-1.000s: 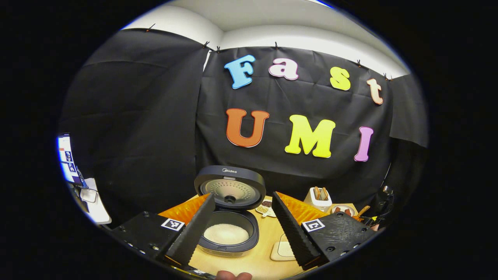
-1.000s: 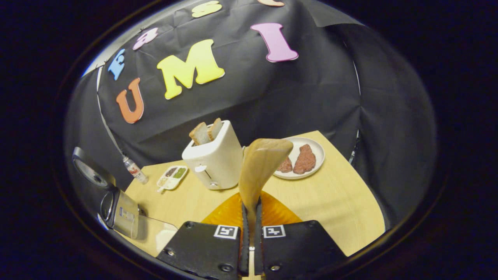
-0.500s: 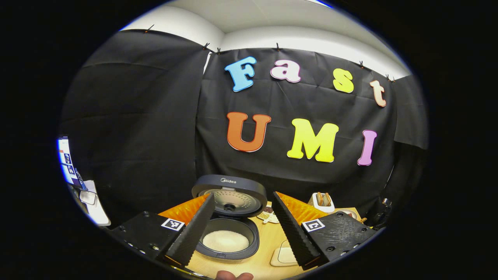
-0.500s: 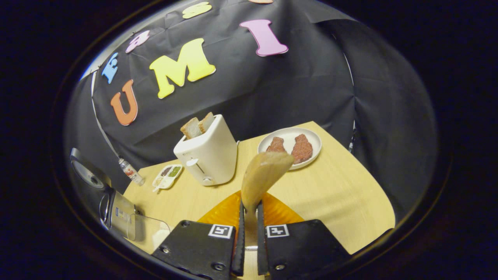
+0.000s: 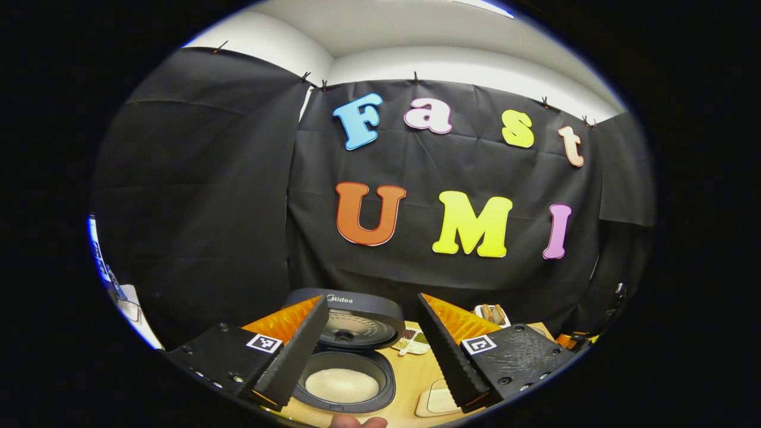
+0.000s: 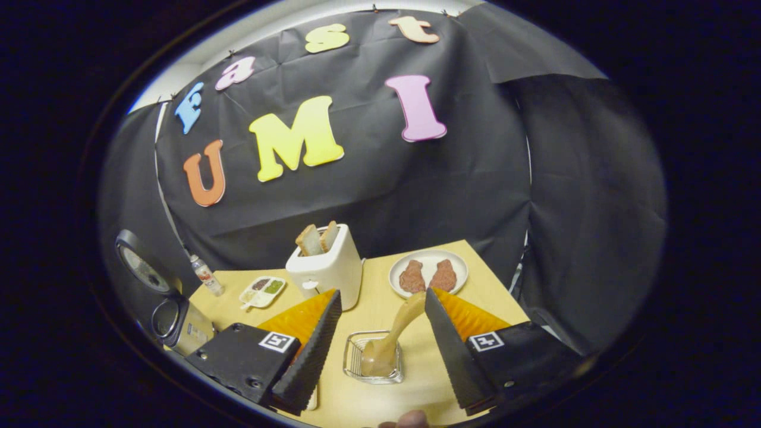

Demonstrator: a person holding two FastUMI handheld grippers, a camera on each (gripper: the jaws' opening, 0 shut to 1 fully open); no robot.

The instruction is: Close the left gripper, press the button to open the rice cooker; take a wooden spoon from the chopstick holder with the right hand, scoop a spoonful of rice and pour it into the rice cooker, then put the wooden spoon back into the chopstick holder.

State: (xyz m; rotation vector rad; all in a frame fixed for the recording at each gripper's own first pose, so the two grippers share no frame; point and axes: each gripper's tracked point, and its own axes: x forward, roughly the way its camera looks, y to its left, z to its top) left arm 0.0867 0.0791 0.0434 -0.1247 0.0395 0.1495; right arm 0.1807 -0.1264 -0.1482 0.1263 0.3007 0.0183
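Observation:
The wooden spoon (image 6: pixel 397 330) stands in the wire chopstick holder (image 6: pixel 355 356) on the table, bowl end up and leaning right. My right gripper (image 6: pixel 382 292) is open above and behind it, a finger on each side, touching nothing. The rice cooker (image 5: pixel 348 380) is open, its lid (image 5: pixel 357 318) raised and white rice in the pot. In the right gripper view the rice cooker (image 6: pixel 169 312) sits at the far left. My left gripper (image 5: pixel 371 299) hangs open above the cooker's front with nothing between its fingers.
A white toaster (image 6: pixel 330 267) with bread slices stands behind the holder, with a plate of meat (image 6: pixel 429 274) to its right. A divided dish (image 6: pixel 262 290) and a small bottle (image 6: pixel 206 275) lie at the back left. A pale pad (image 5: pixel 437 399) lies right of the cooker.
My right gripper has opened and let go of the spoon, which now rests in the holder, and has drawn back. The left gripper view has tilted up slightly.

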